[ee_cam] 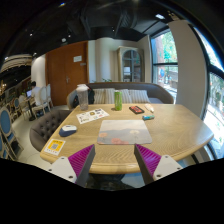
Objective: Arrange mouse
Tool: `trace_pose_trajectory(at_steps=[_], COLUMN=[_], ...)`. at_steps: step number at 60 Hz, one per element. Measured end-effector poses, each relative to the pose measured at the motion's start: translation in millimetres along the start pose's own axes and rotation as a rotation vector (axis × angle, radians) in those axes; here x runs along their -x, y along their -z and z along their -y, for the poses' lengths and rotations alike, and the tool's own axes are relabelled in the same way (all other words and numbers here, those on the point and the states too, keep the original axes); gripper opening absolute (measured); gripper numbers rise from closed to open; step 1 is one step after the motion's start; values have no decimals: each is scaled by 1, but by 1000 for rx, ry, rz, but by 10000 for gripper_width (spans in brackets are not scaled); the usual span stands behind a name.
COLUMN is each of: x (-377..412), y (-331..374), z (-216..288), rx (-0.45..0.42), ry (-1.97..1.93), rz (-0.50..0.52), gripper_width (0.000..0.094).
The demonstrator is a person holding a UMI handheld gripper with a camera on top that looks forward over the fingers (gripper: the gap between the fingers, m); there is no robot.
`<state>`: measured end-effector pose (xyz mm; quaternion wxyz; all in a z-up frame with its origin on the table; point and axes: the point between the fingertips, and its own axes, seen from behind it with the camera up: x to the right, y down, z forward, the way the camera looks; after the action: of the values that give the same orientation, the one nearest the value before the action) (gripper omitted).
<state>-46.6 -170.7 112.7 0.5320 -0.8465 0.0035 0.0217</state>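
Note:
A small grey-blue rounded object [68, 129], possibly the mouse, lies on the left part of the wooden table [170, 130]. A pale rectangular mat [125, 131] lies on the table just ahead of my fingers. My gripper [115, 152] hangs over the table's near edge. It is open and empty, with the magenta pads [82, 158] spread wide apart. The mouse-like object is ahead and to the left of the left finger, well clear of it.
On the table stand a green cup [117, 100] and a pale cylinder [82, 96] at the far side. There are also an open booklet [92, 115], a dark flat item [136, 109], a teal item [148, 117] and a yellow book [54, 147]. A chair [45, 125] stands left.

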Motion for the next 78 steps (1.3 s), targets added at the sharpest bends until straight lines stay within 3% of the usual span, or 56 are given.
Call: trace_pose_trajectory(at_steps=[22,35,47,61,78], x=[40,152,241,268,289], y=[-16,-67,-125,-192,-245], z=[-12,-37,-51,-53,-26], rx=[-2,74,130,203,231], ry=[43,125,150,101,53], rz=[24,218,311,288,265], gripper_width=[813,841,851,845,845])
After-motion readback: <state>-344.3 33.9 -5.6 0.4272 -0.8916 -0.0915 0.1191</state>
